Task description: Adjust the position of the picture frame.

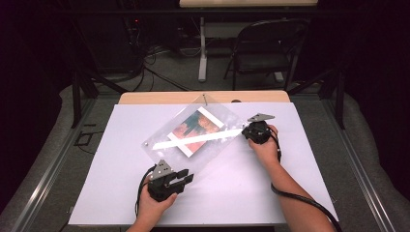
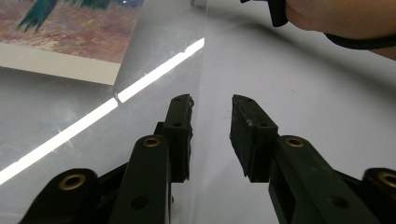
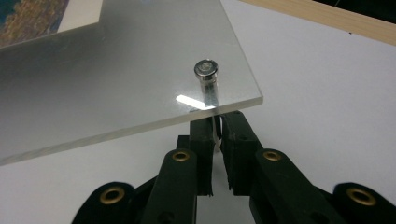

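Observation:
A clear acrylic panel [image 1: 164, 145] with a colourful picture [image 1: 198, 129] under it lies slantwise on the white table [image 1: 290, 169]. My right gripper [image 1: 249, 131] is at the panel's right corner. In the right gripper view its jaws [image 3: 217, 128] are shut on the lower end of a metal post [image 3: 206, 81] that passes through that corner of the panel [image 3: 116, 79]. My left gripper [image 1: 186, 176] is at the panel's near corner with its jaws apart. In the left gripper view [image 2: 212, 105] the panel's edge [image 2: 201, 70] runs between them, and neither pad presses on it.
A wooden strip [image 1: 203, 97] edges the table at the back. Beyond it stand a black folding chair [image 1: 266, 48] and a white table leg [image 1: 203, 48] among cables on the floor. The right hand [image 2: 341, 18] appears at the top of the left gripper view.

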Motion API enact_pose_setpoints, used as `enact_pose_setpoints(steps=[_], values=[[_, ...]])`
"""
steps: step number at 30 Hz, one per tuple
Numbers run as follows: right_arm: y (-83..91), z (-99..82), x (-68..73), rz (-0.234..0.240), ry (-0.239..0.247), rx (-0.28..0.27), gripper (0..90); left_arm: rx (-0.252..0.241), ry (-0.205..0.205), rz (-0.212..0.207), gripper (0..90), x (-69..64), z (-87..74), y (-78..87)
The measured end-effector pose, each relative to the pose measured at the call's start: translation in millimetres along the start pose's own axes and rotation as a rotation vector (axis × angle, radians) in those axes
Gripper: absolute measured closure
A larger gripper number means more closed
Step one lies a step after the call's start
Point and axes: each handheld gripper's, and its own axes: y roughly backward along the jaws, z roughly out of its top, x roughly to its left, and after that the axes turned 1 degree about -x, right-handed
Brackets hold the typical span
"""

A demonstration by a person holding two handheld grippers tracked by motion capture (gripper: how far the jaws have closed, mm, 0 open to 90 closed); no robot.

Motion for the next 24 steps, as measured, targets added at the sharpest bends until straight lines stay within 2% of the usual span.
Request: enact_pose_setpoints(steps=[5, 9, 12, 14, 18, 24], values=[[14.8, -3.9, 4.1, 0.030, 0.030, 0.009, 83.0, 0.017, 0.014, -0.030, 74.5, -2.5, 1.1, 5.6], [30.2, -12.4, 10.8, 0.052, 0.039, -0.006, 82.8, 0.024, -0.006, -0.012, 81.2, -6.5, 1.4, 5.8], [43.0, -19.3, 17.2, 0.072, 0.040, -0.014, 82.6, 0.036, -0.007, -0.028, 86.0, -9.8, 1.2, 2.5], [50.9, -22.1, 21.0, 0.085, 0.042, -0.020, 82.6, 0.060, -0.015, -0.032, 89.4, -13.8, 1.4, -0.3], [65.2, -24.9, 29.4, 0.102, 0.051, -0.044, 82.6, 0.110, -0.023, -0.042, 90.0, -19.9, -0.3, -8.4], [79.9, -25.6, 37.7, 0.135, 0.050, -0.071, 83.3, 0.163, -0.040, 0.000, 89.7, -21.4, -3.9, -12.2]])
